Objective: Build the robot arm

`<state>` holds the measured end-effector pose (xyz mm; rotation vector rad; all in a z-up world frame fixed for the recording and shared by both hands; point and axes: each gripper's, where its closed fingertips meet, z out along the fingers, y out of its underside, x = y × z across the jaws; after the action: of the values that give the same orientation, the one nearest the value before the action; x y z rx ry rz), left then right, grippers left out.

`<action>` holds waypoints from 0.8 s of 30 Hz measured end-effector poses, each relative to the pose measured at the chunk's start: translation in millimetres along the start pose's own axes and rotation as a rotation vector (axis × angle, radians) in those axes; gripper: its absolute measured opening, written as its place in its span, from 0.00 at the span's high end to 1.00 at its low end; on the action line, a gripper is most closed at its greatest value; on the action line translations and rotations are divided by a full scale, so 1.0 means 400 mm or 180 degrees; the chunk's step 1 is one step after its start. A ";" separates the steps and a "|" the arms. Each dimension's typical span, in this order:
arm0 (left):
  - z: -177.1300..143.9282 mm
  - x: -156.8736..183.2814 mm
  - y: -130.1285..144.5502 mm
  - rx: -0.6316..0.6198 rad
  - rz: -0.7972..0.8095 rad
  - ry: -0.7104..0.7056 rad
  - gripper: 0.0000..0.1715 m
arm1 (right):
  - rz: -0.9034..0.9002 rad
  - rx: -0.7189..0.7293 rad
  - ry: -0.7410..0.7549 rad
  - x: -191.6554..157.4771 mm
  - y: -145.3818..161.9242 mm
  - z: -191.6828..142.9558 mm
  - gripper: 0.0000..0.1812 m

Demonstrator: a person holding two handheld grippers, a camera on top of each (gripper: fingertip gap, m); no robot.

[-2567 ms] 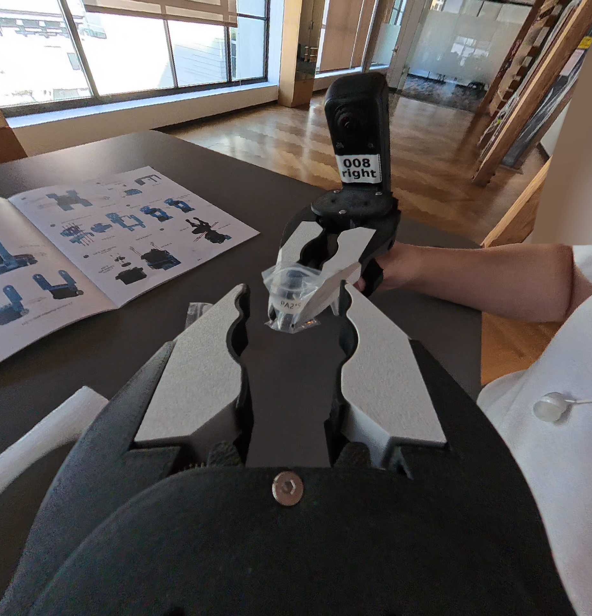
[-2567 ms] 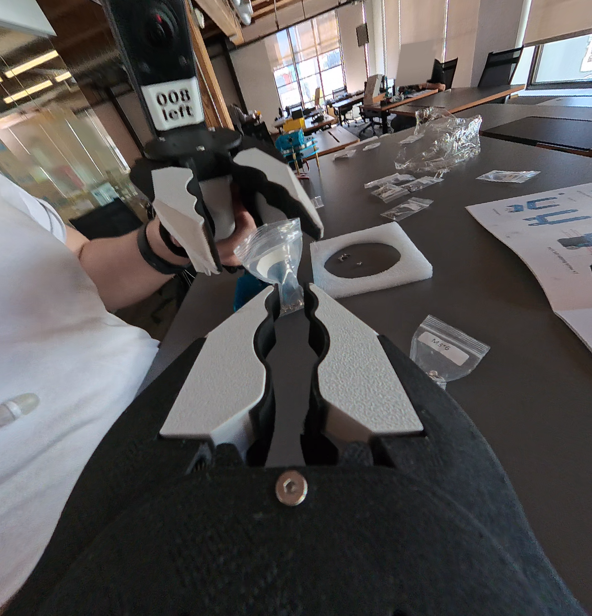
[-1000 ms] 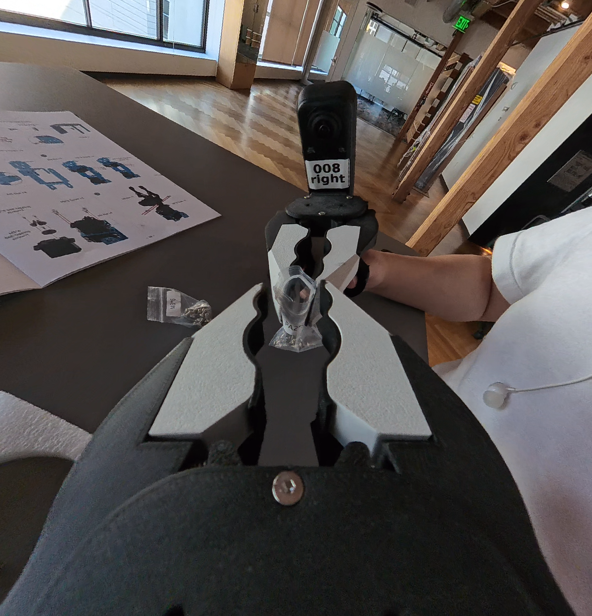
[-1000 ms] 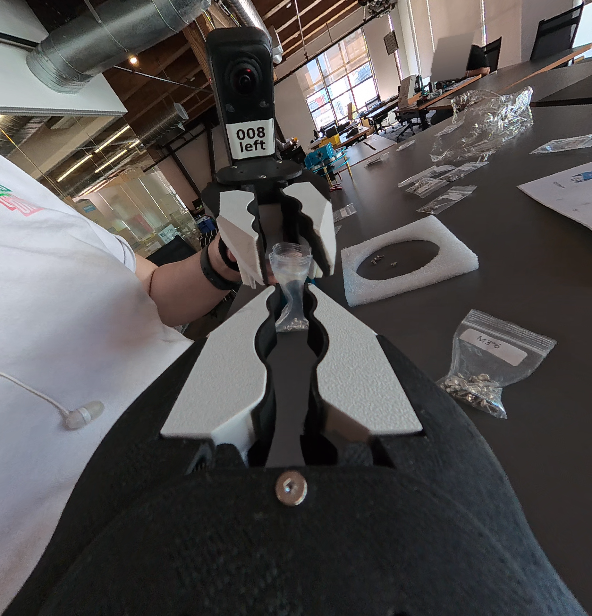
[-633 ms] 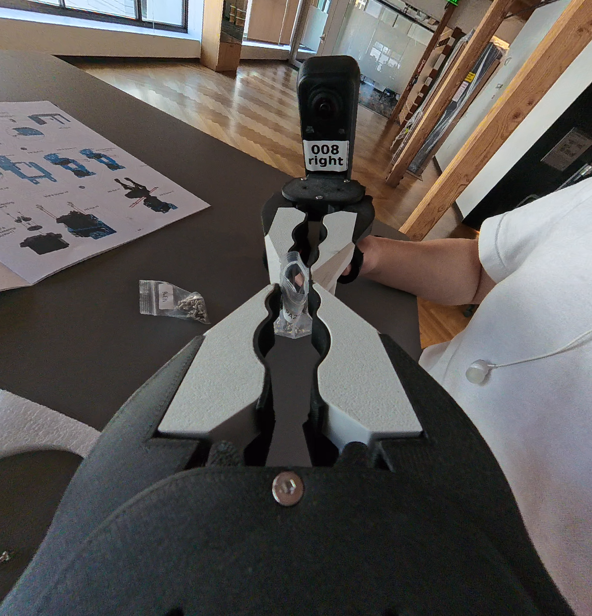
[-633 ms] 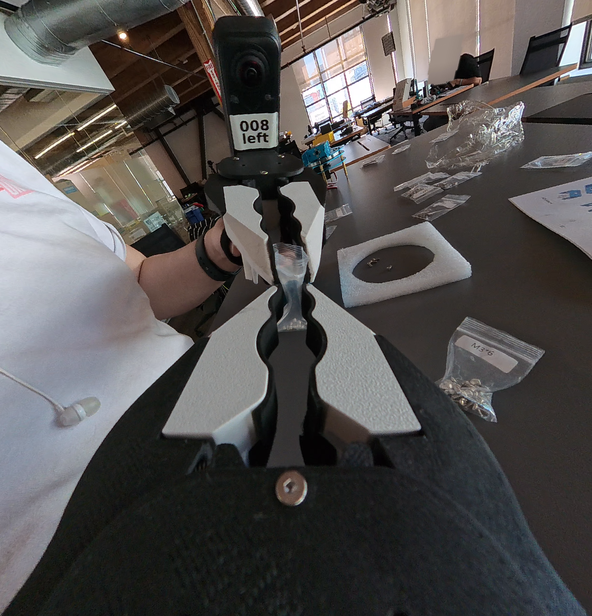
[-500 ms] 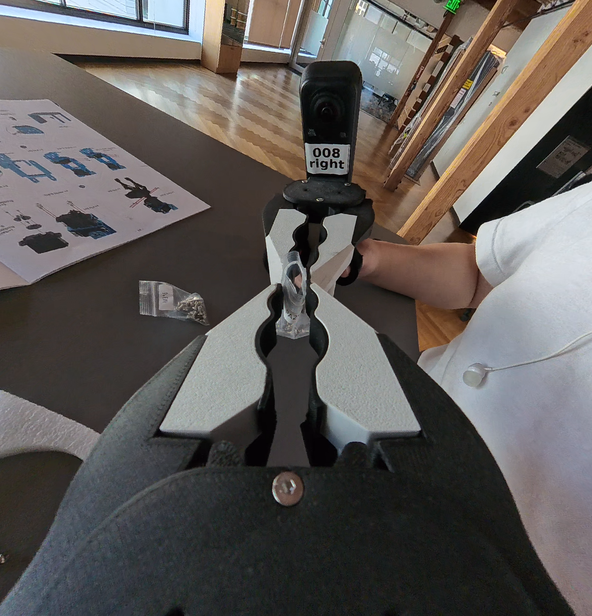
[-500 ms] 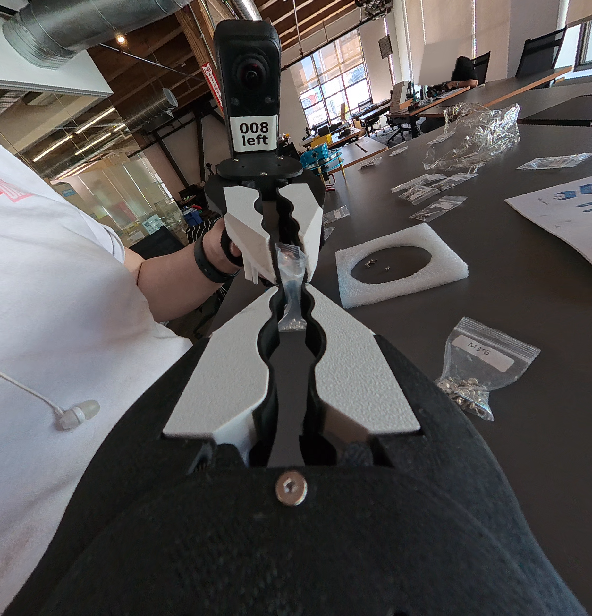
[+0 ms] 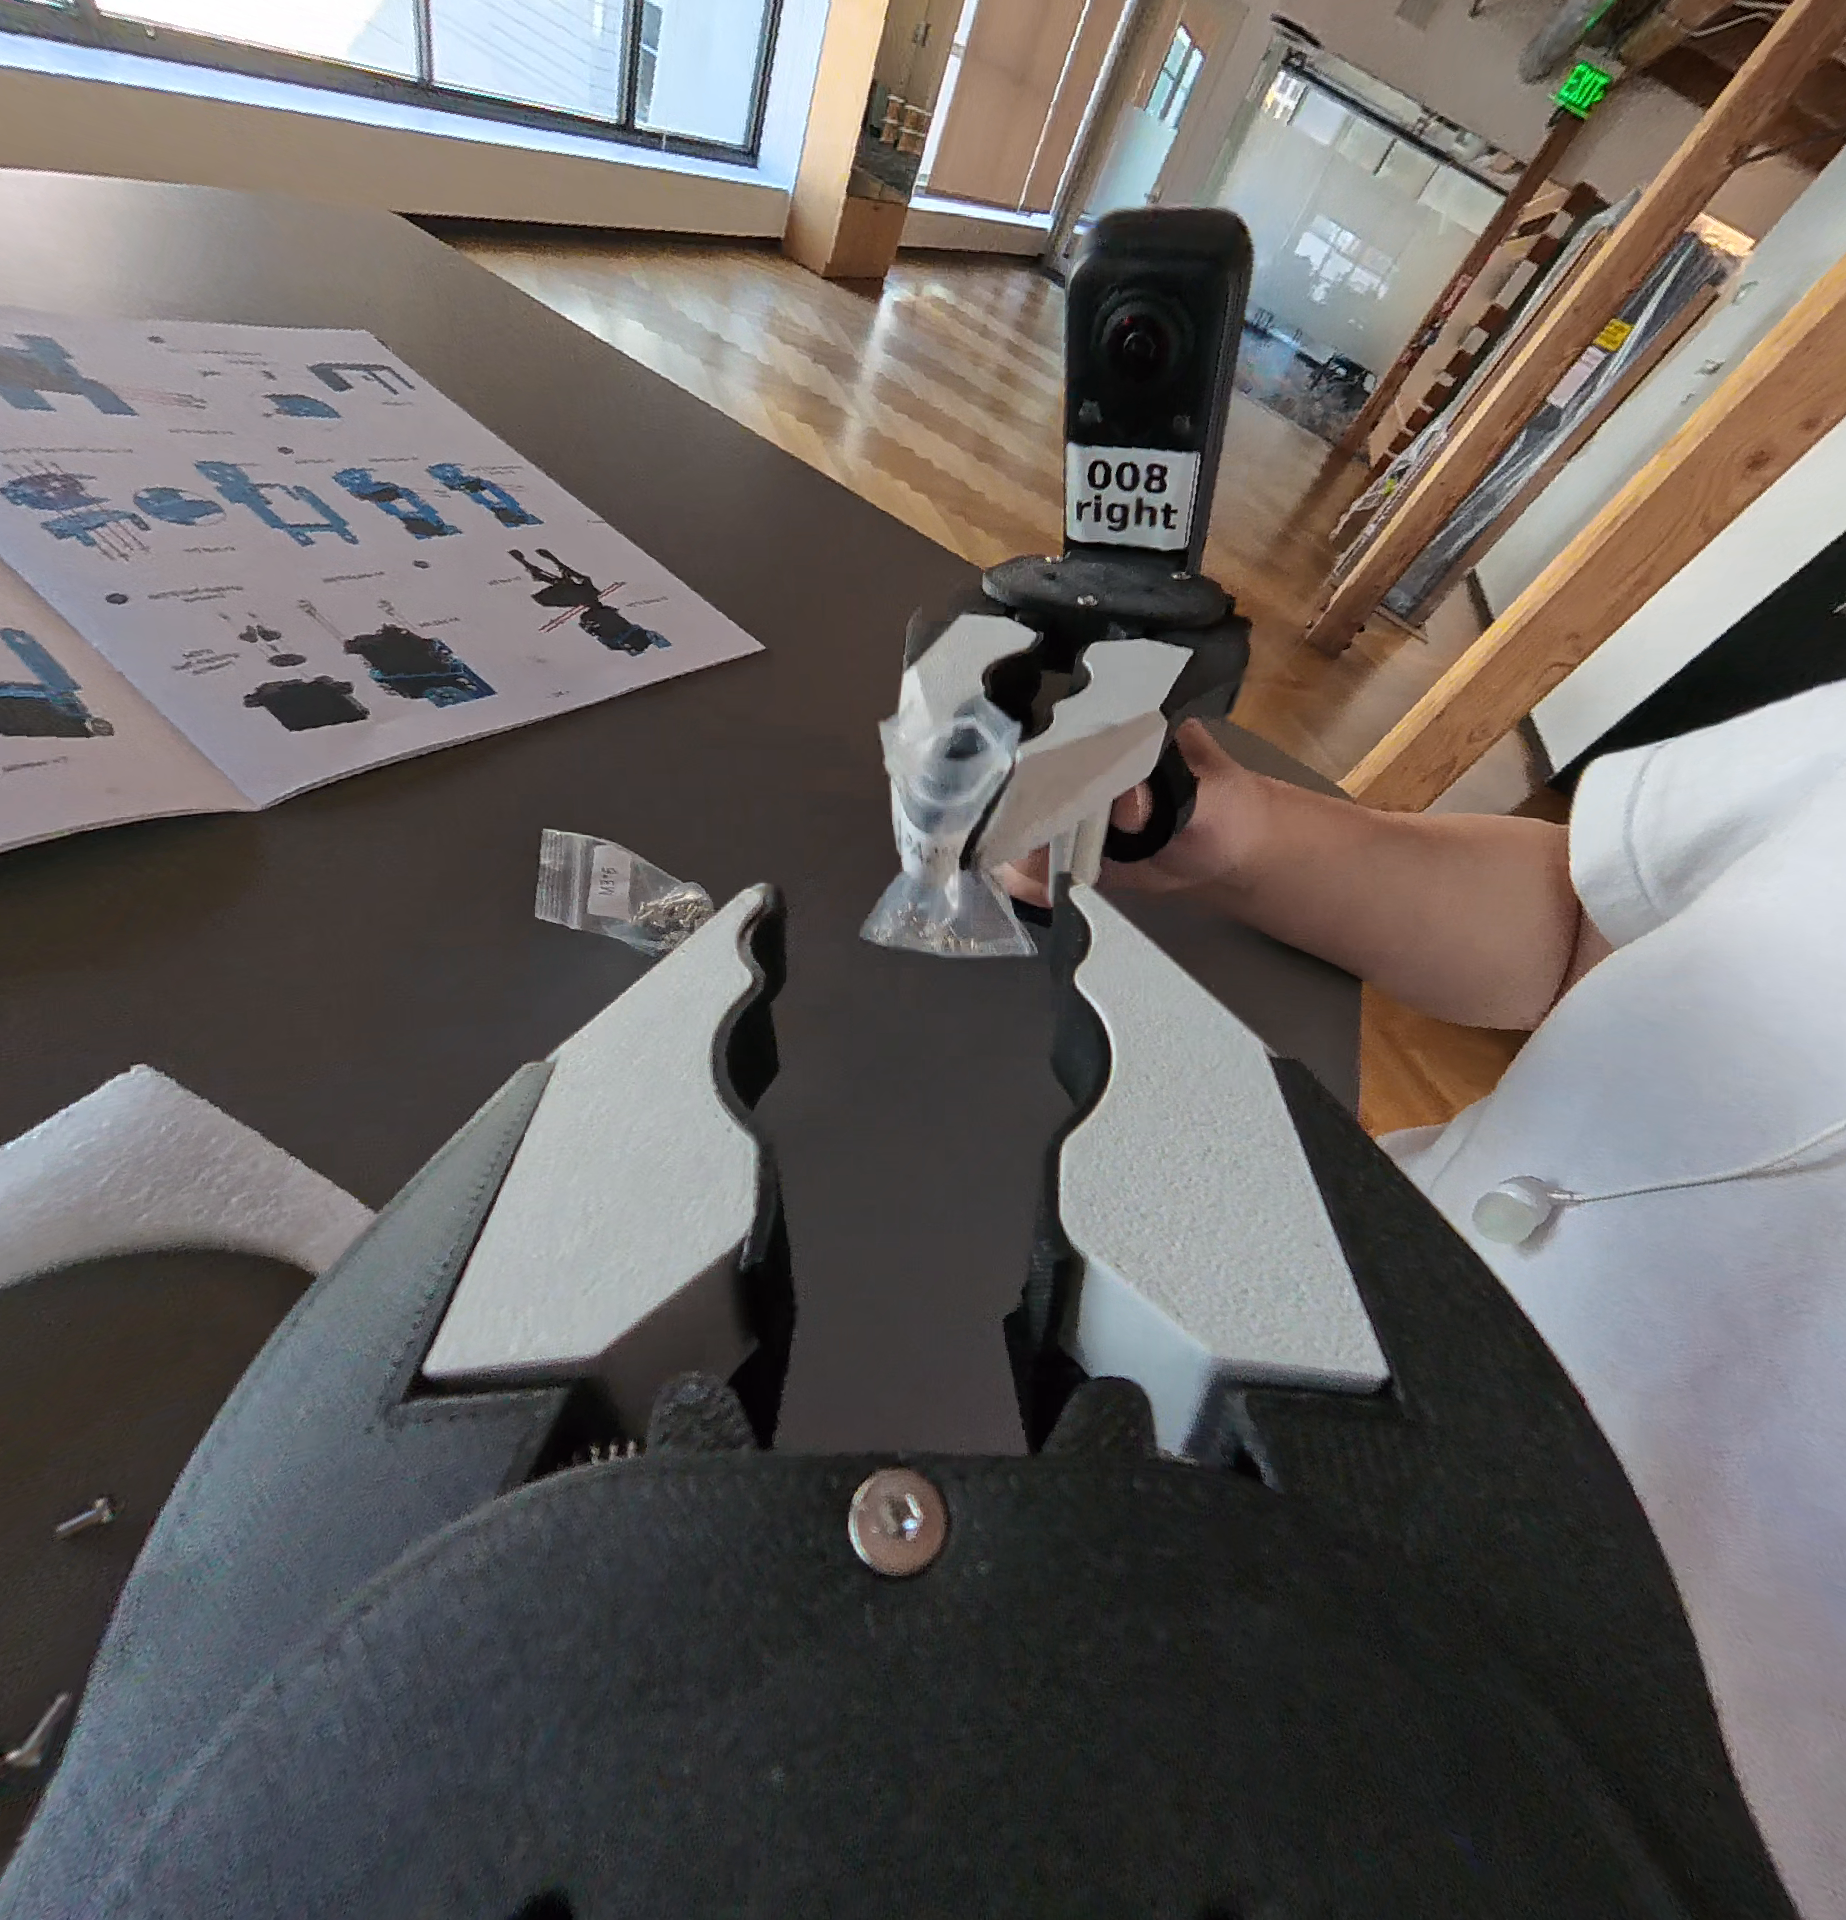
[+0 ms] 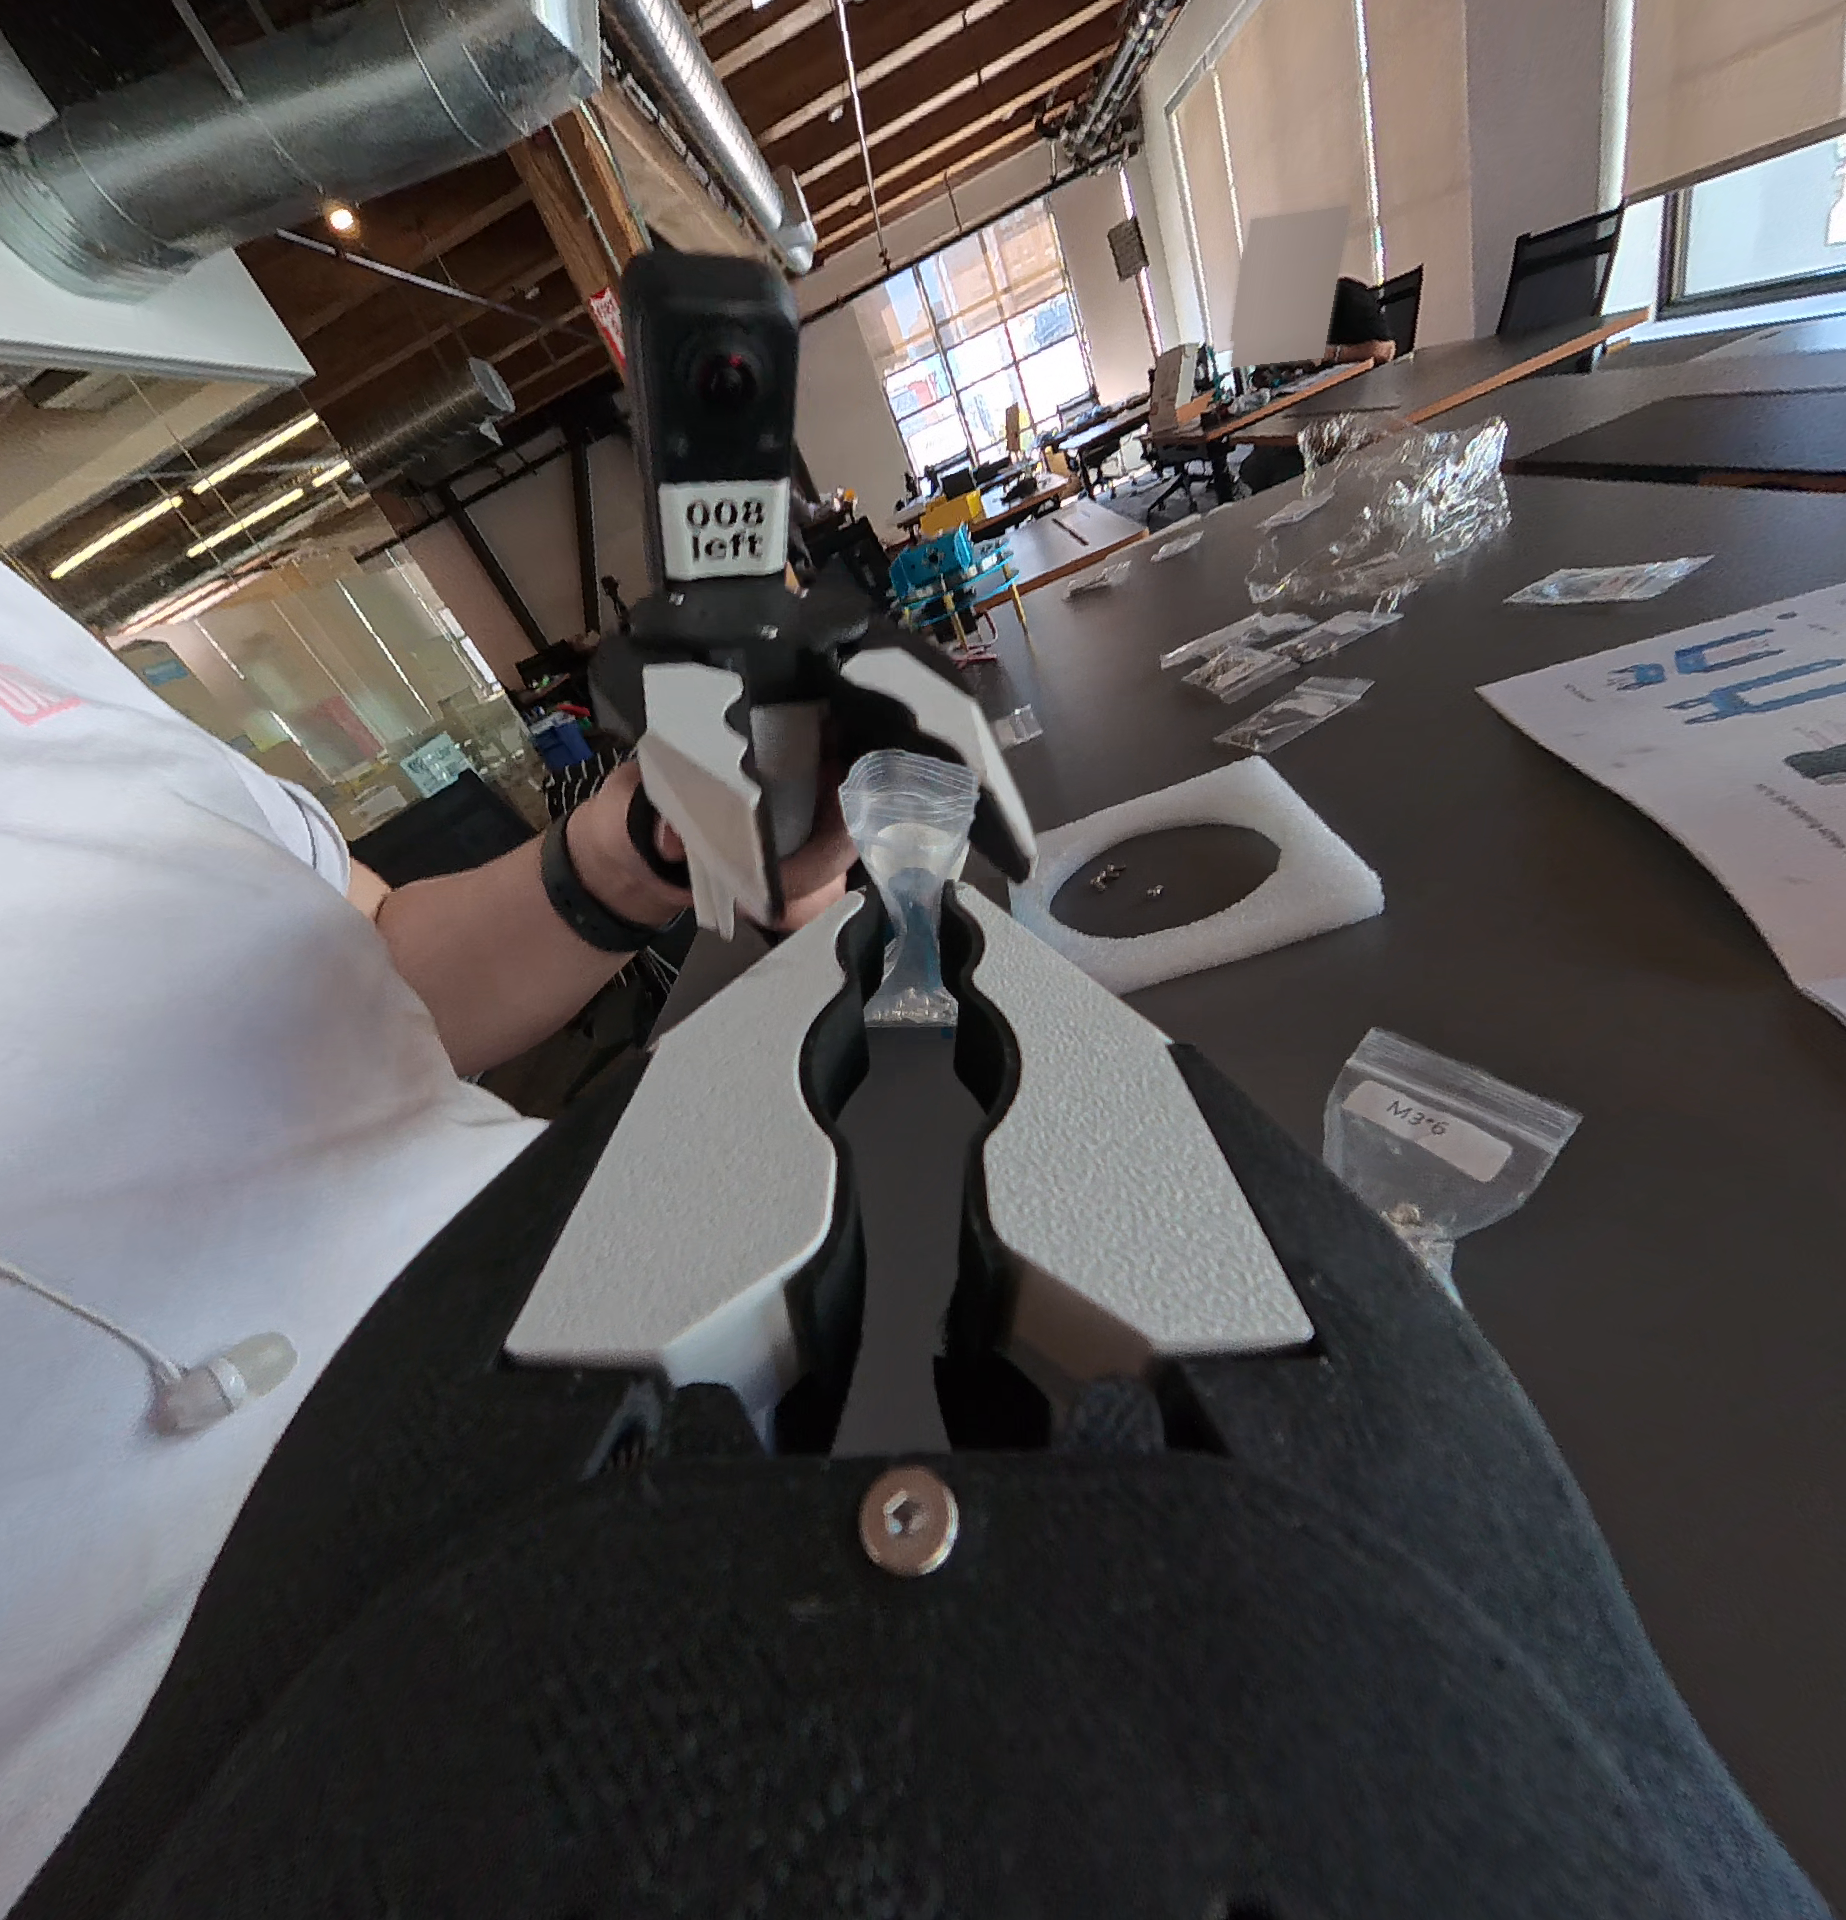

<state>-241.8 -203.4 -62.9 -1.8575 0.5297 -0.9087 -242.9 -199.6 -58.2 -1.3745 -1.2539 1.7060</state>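
Note:
My right gripper [image 10: 906,914] is shut on the narrow middle of a small clear zip bag [image 10: 908,821] with tiny screws at its bottom. It holds the bag in the air above the dark table [image 10: 1521,1039]. In the left wrist view the right gripper [image 9: 945,800] faces me with the same bag [image 9: 945,831] hanging from its fingers. My left gripper [image 9: 914,899] is open and empty, with its fingertips just short of the bag. It also shows in the right wrist view [image 10: 877,883], jaws spread on either side of the bag's top.
A second labelled bag of screws [image 10: 1438,1132] lies on the table, also in the left wrist view [image 9: 628,894]. A white foam ring [image 10: 1314,862] holds loose screws. An open instruction booklet [image 9: 275,540], several small bags [image 10: 1283,665] and crumpled plastic [image 10: 1386,509] lie farther off. My left and right fingertips are right by each other.
My left gripper had closed on the top of the bag; it has now opened wide and let go. The right gripper still holds the bag, tilted a little.

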 end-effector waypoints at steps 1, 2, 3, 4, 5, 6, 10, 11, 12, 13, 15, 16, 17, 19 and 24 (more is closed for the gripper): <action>0.004 0.005 0.005 -0.0013 0.0016 -0.0018 0.69 | 0.0017 0.0053 -0.0003 0.000 -0.010 -0.002 0.95; 0.011 0.011 0.009 -0.0024 0.0024 -0.0024 0.68 | 0.0043 0.0107 -0.0025 -0.003 -0.019 -0.004 0.95; 0.018 0.016 0.012 -0.0015 0.0025 -0.0014 0.68 | 0.0074 0.0160 -0.0062 -0.007 -0.027 -0.005 0.95; 0.027 0.020 0.013 0.0003 0.0009 0.0021 0.68 | 0.0106 0.0206 -0.0099 -0.010 -0.034 -0.006 0.95; 0.035 0.023 0.011 0.0030 -0.0024 0.0060 0.68 | 0.0134 0.0245 -0.0128 -0.013 -0.039 -0.007 0.95; 0.042 0.027 0.006 0.0084 -0.0053 0.0107 0.68 | 0.0161 0.0274 -0.0149 -0.015 -0.043 -0.008 0.95; 0.057 0.042 -0.007 0.0193 -0.0049 0.0249 0.77 | 0.0235 0.0353 -0.0183 -0.014 -0.049 -0.016 0.95; 0.059 0.041 -0.008 0.0186 -0.0025 0.0225 0.78 | 0.0248 0.0358 -0.0189 -0.014 -0.049 -0.017 0.95; 0.059 0.043 -0.009 0.0183 -0.0002 0.0218 0.79 | 0.0270 0.0370 -0.0219 -0.016 -0.050 -0.018 0.94; 0.059 0.046 -0.011 0.0194 0.0012 0.0229 0.80 | 0.0293 0.0393 -0.0261 -0.020 -0.053 -0.020 0.94; 0.058 0.053 -0.014 0.0212 -0.0018 0.0274 0.80 | 0.0339 0.0431 -0.0339 -0.027 -0.058 -0.021 0.91; 0.057 0.056 -0.015 0.0217 -0.0047 0.0303 0.80 | 0.0366 0.0462 -0.0376 -0.031 -0.062 -0.022 0.90; 0.056 0.060 -0.017 0.0233 -0.0076 0.0343 0.80 | 0.0394 0.0504 -0.0407 -0.034 -0.067 -0.024 0.89; 0.054 0.065 -0.023 0.0288 -0.0131 0.0391 0.81 | 0.0441 0.0569 -0.0457 -0.038 -0.075 -0.027 0.89; 0.053 0.077 -0.031 0.0318 -0.0212 0.0494 0.81 | 0.0512 0.0682 -0.0598 -0.053 -0.090 -0.033 0.84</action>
<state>-206.3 -207.0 -46.4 -1.7323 0.5100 -1.1107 -228.2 -201.2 -16.8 -1.2386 -1.0437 2.0557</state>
